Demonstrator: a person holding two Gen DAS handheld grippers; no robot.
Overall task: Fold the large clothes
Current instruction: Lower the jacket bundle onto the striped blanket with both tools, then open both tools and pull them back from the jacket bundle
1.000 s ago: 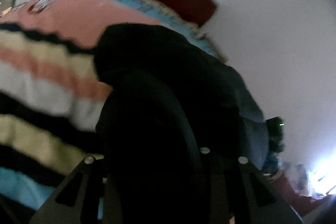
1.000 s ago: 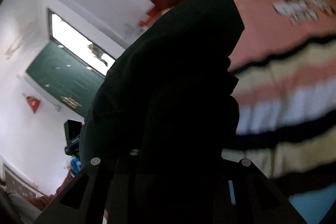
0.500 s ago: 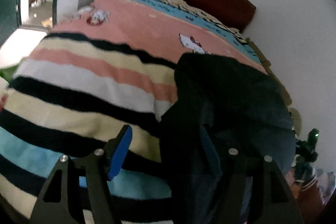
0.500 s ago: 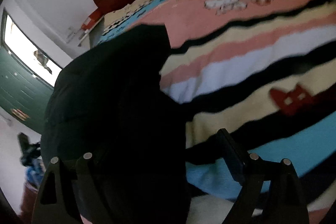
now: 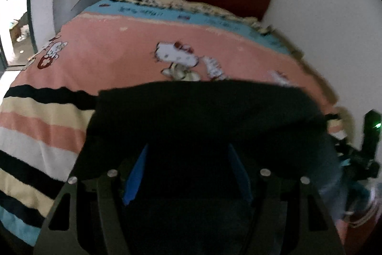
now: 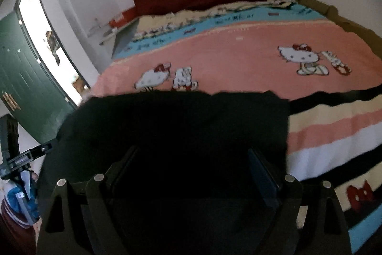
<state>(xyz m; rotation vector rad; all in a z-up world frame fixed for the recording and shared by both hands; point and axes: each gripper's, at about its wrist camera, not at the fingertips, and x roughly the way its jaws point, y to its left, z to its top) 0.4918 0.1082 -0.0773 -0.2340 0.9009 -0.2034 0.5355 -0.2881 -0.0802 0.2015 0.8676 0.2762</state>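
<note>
Both grippers are spread wide with nothing pinched. Biggest thing here is the bed (image 5: 133,56) with its striped pink blanket (image 6: 334,126). A black garment (image 5: 203,116) lies flat across the near part of it, under both tools. Left gripper (image 5: 187,171) hovers over the cloth, blue pads (image 5: 136,173) apart; right gripper (image 6: 191,173) likewise.

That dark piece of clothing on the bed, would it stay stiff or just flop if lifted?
Probably floppy: the dark garment lies draped over the striped blanket, following its surface. Its edge looks wavy, suggesting soft cloth. Likely it would sag between both open grippers.
</note>
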